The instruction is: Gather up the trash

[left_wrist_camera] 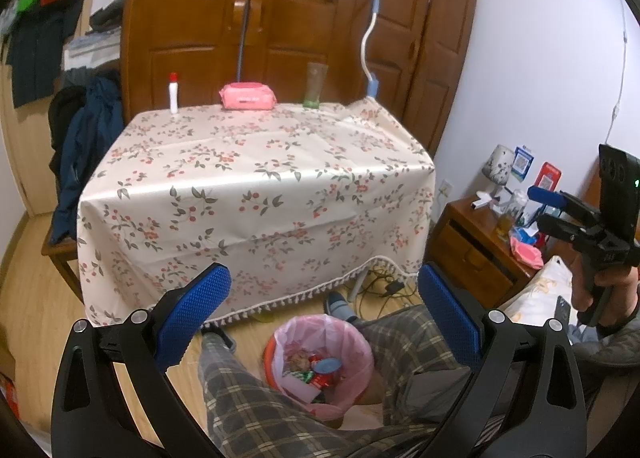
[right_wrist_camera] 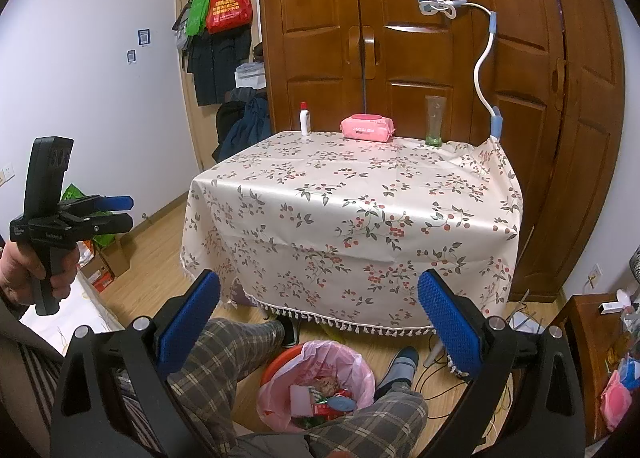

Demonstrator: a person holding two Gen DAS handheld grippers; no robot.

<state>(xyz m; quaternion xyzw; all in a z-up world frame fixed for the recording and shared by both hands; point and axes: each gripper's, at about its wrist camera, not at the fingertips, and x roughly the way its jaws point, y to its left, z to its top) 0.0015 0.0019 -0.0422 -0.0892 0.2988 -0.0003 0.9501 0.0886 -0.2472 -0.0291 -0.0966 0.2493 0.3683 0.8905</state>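
Along the counter's (left_wrist_camera: 256, 162) far edge stood a white bottle (left_wrist_camera: 173, 93), a pink wipes pack (left_wrist_camera: 247, 97) and a glass (left_wrist_camera: 315, 84). Both the left claw (left_wrist_camera: 324, 318) and right claw (right_wrist_camera: 320, 322) were spread apart, empty, above the pink-lined trash bin (left_wrist_camera: 320, 366) on the floor, which held wrappers.

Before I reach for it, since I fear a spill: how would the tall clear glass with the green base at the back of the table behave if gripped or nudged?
The tall clear glass with the green base stands narrow and high, so it probably tips easily when nudged. It looks smooth, likely slippery and fragile. The floral tablecloth might slide beneath it.
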